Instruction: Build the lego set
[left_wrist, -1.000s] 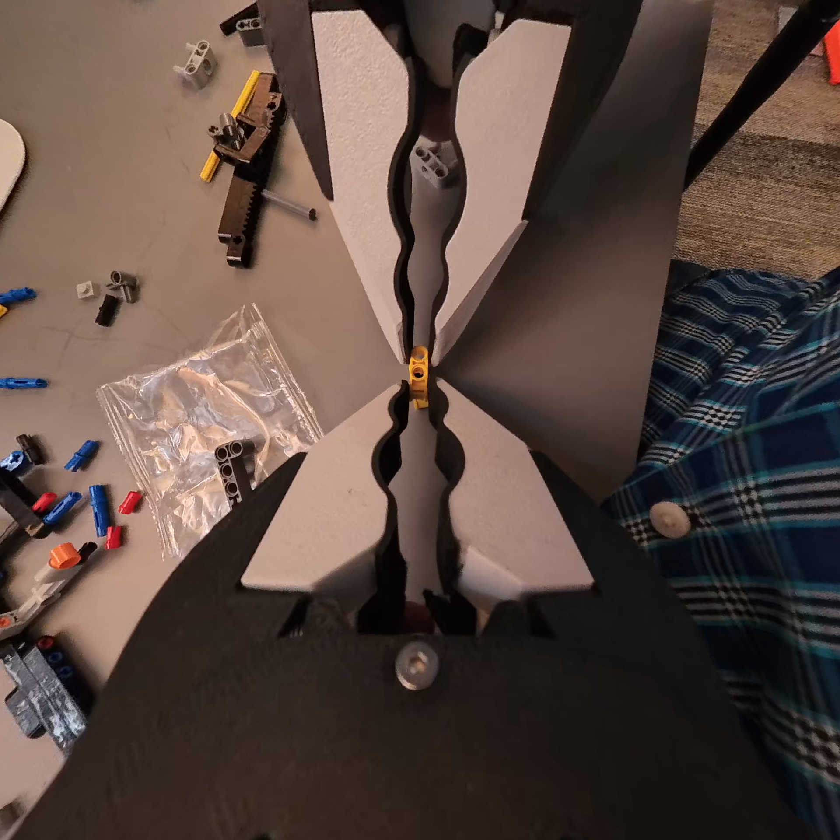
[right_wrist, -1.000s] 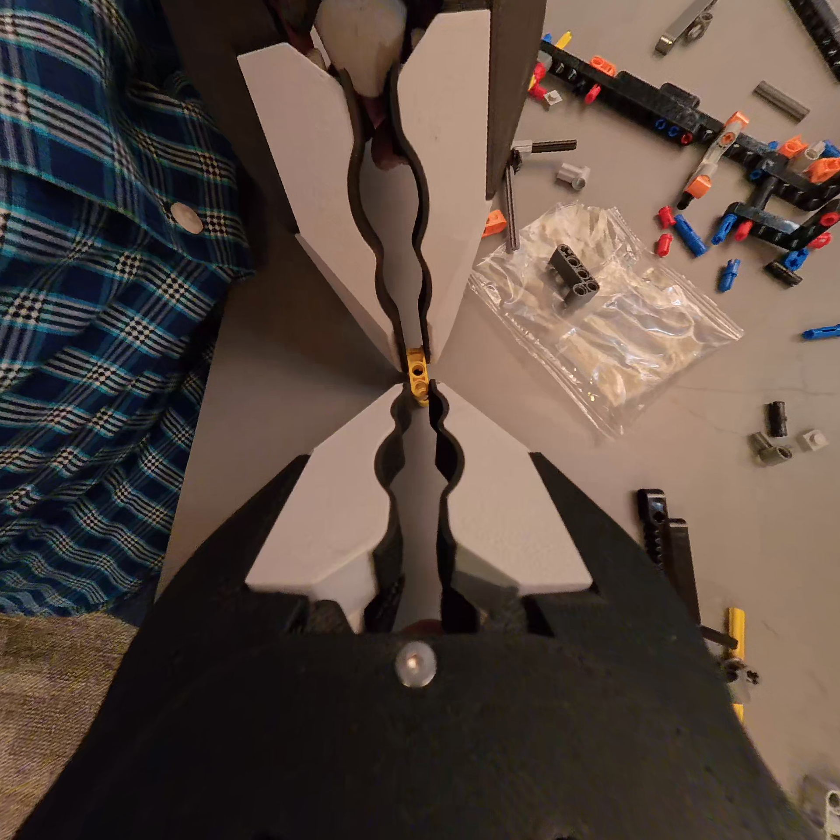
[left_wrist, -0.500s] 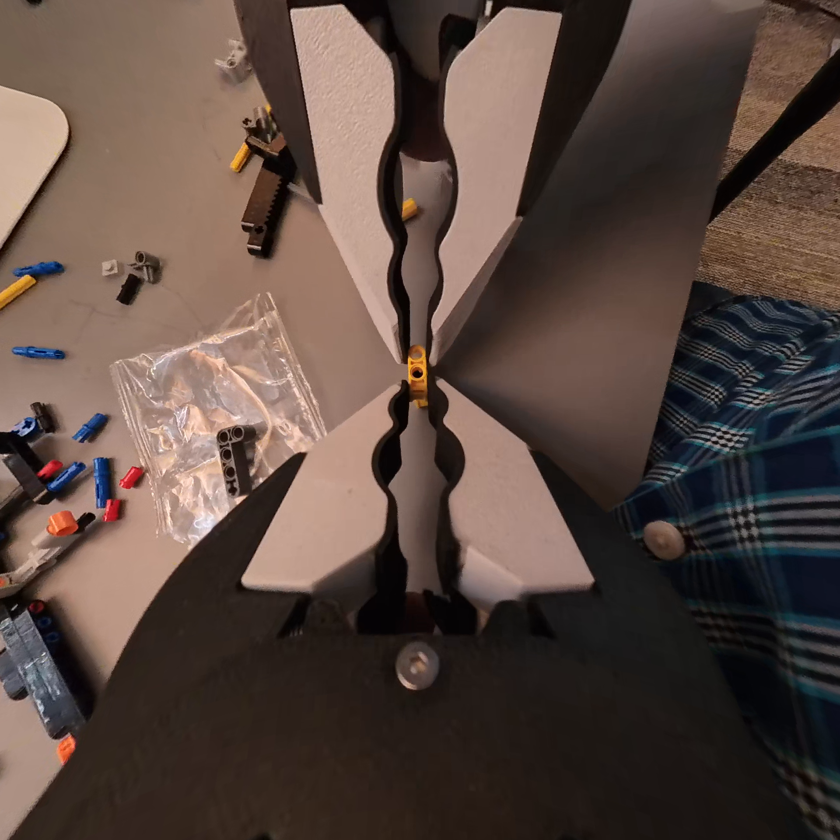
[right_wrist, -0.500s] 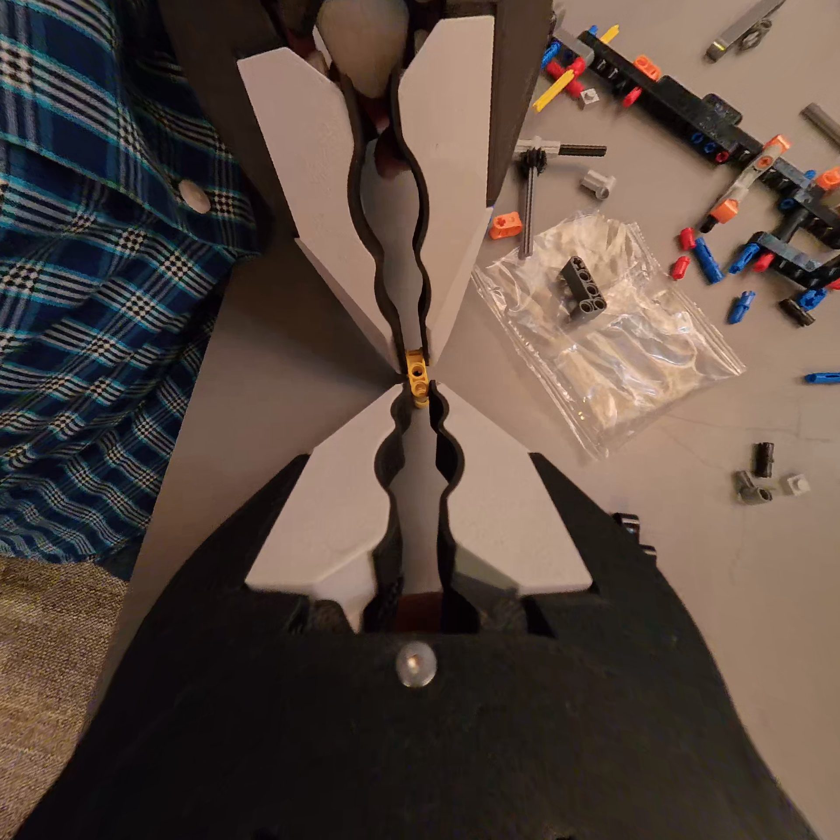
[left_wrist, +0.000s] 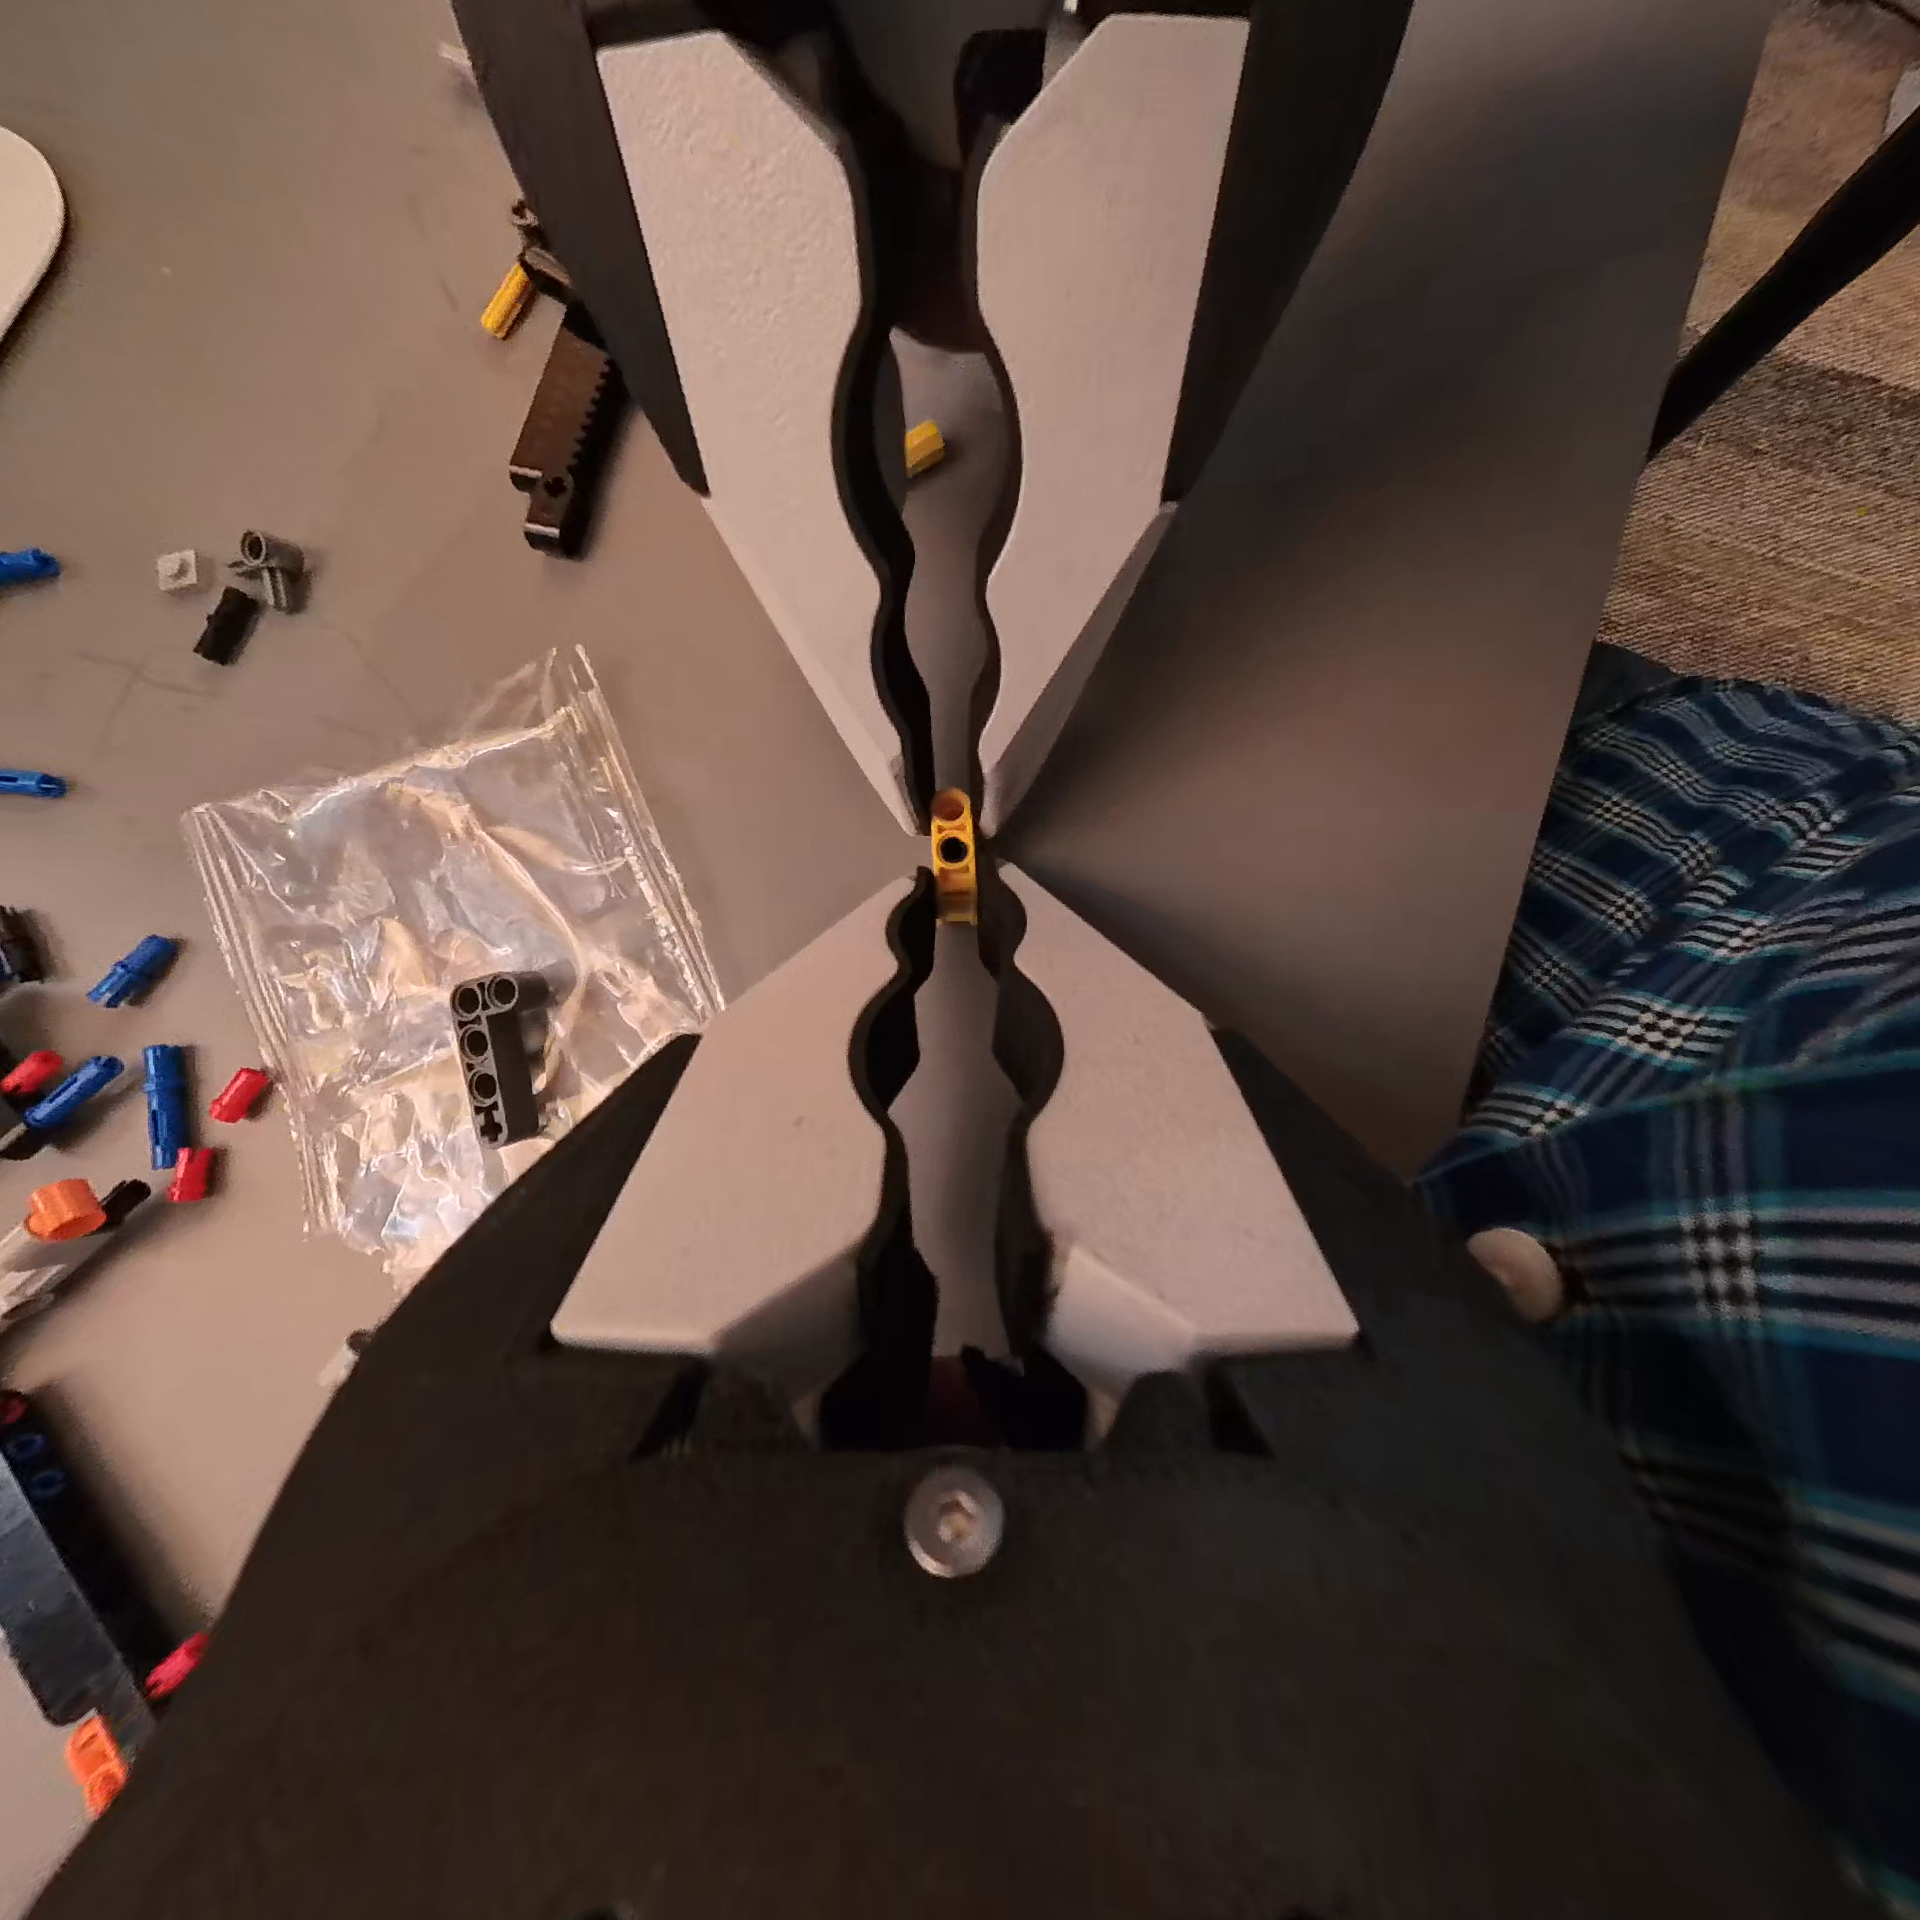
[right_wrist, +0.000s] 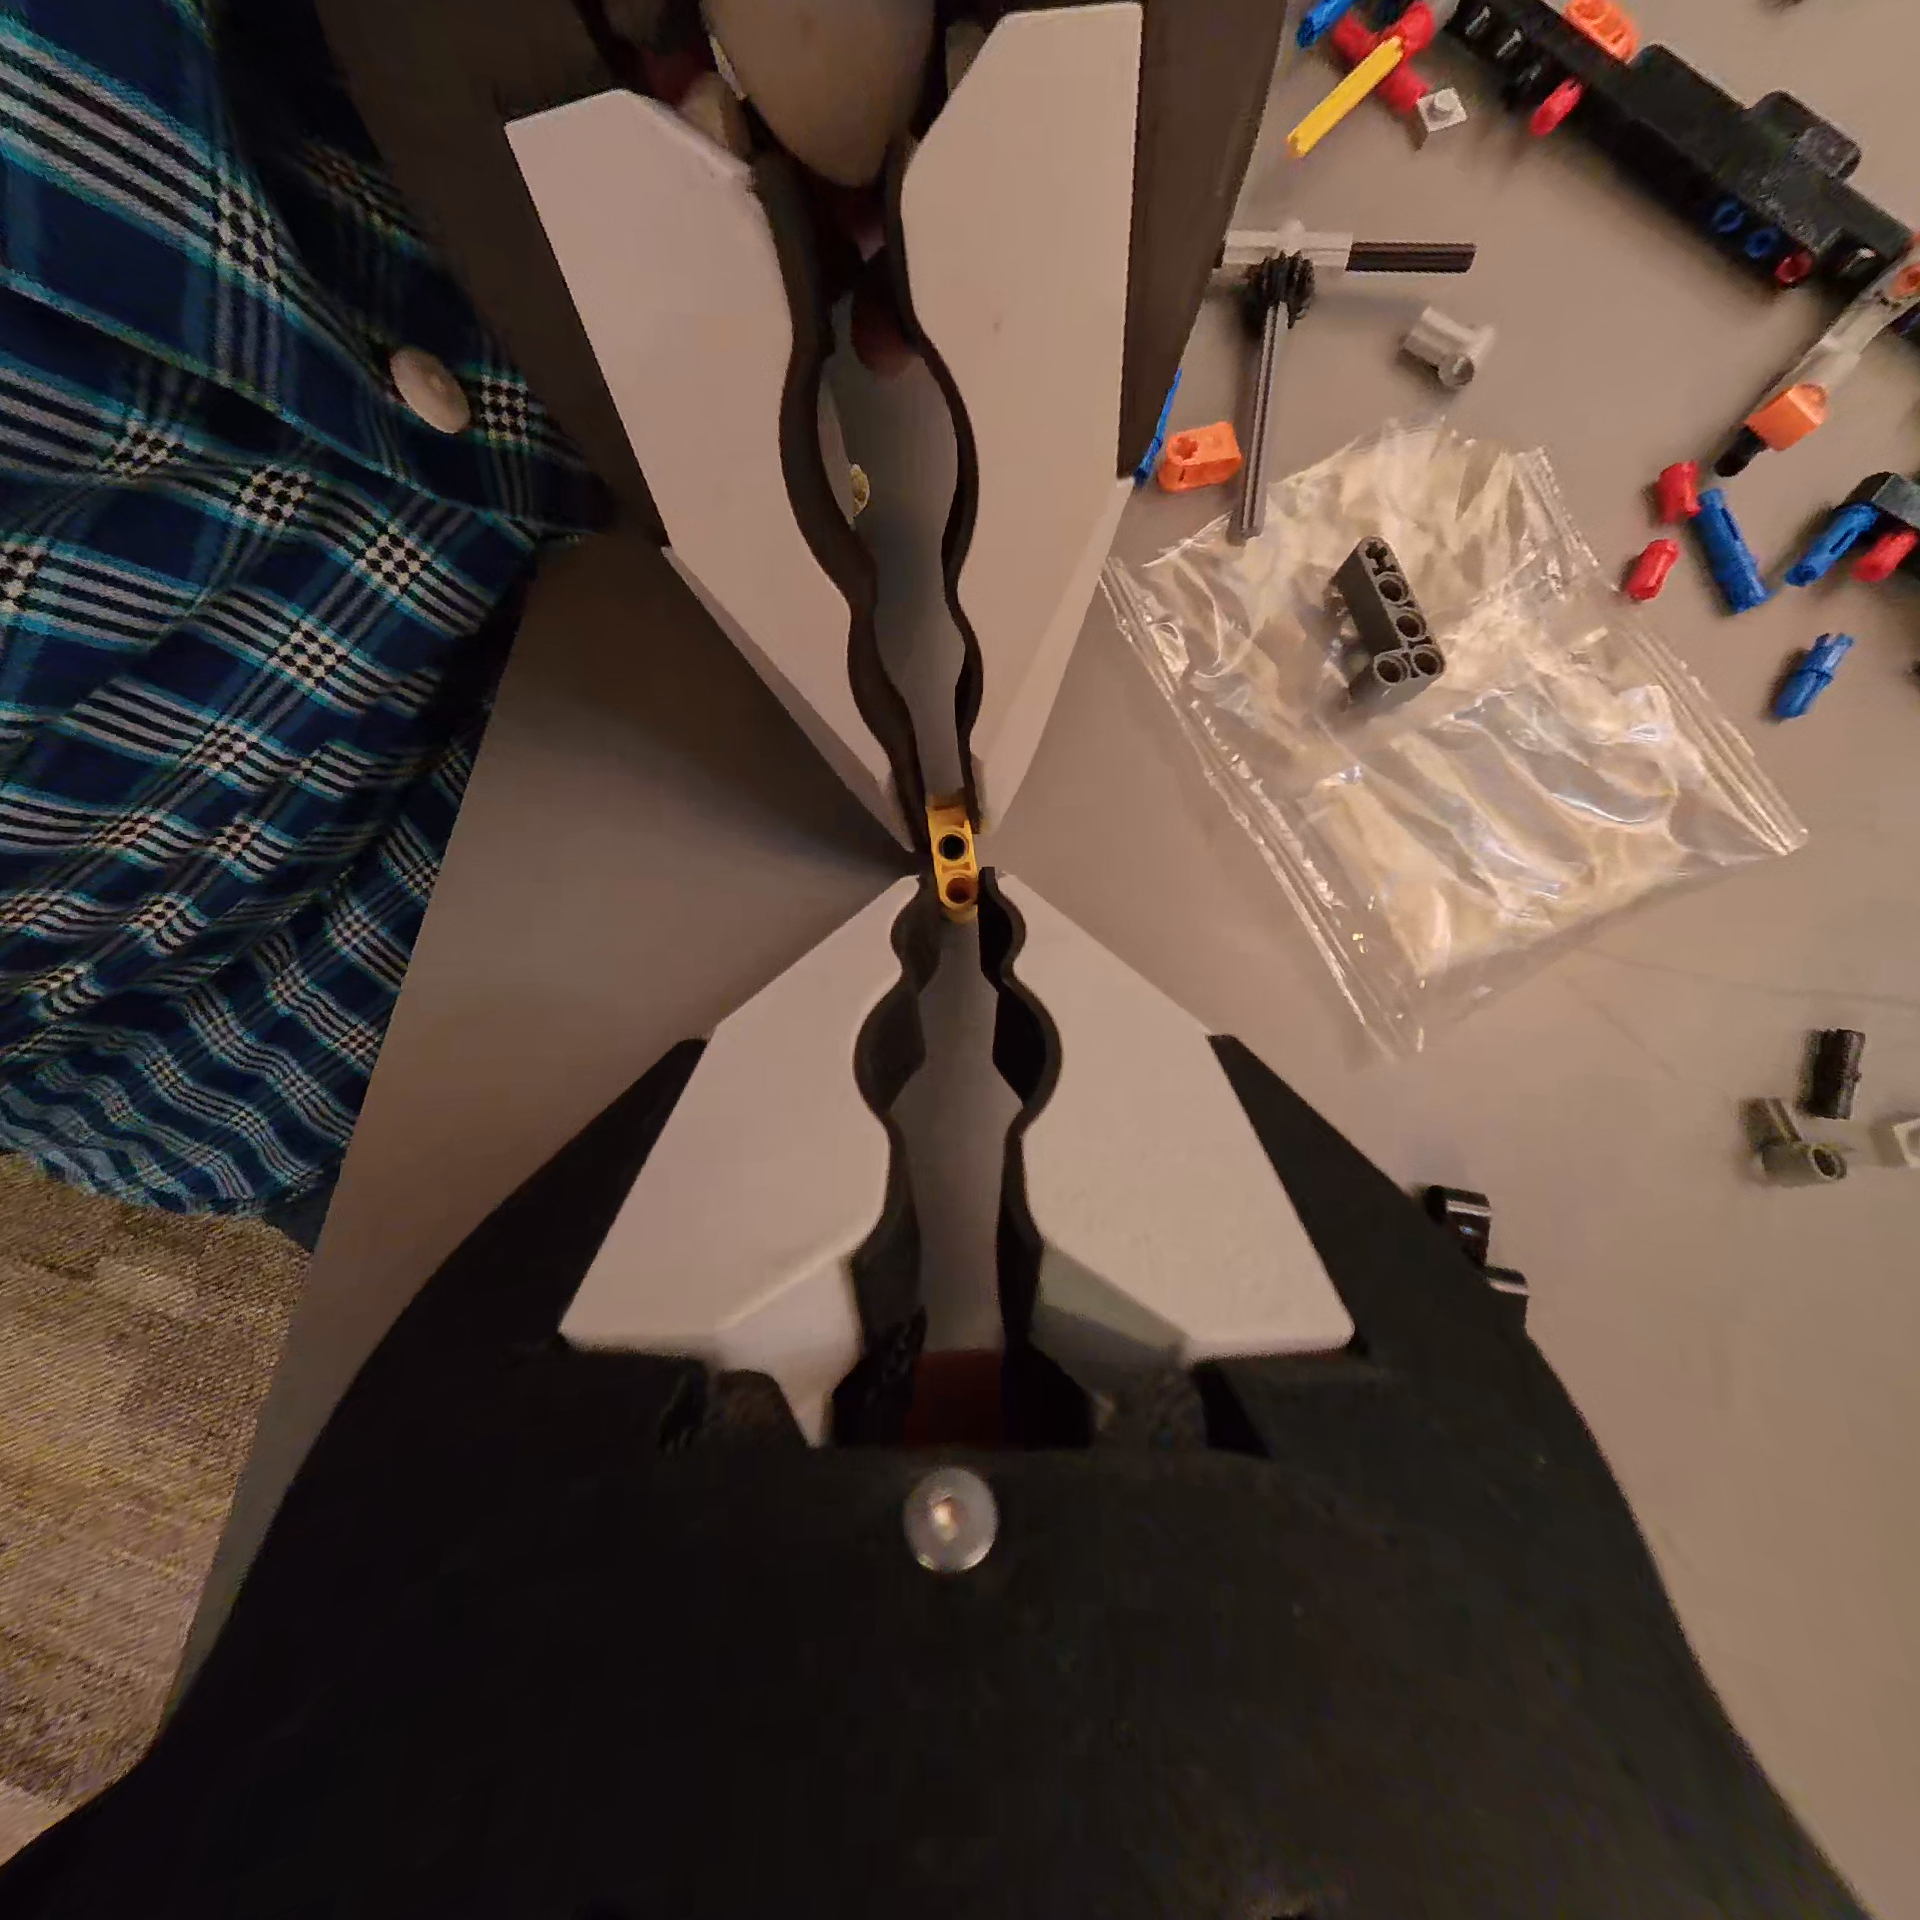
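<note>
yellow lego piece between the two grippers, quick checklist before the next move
1. Left gripper shut on the yellow piece: ok.
2. Right gripper shut on the same piece: ok.
3. The two grippers meet tip to tip, in line: ok.
4. Piece held above the table, away from the loose parts: ok.
5. Piece is one part or two being joined: cannot tell.
6. Dark grey beam resting on the plastic bag, unobstructed: ok.
</note>
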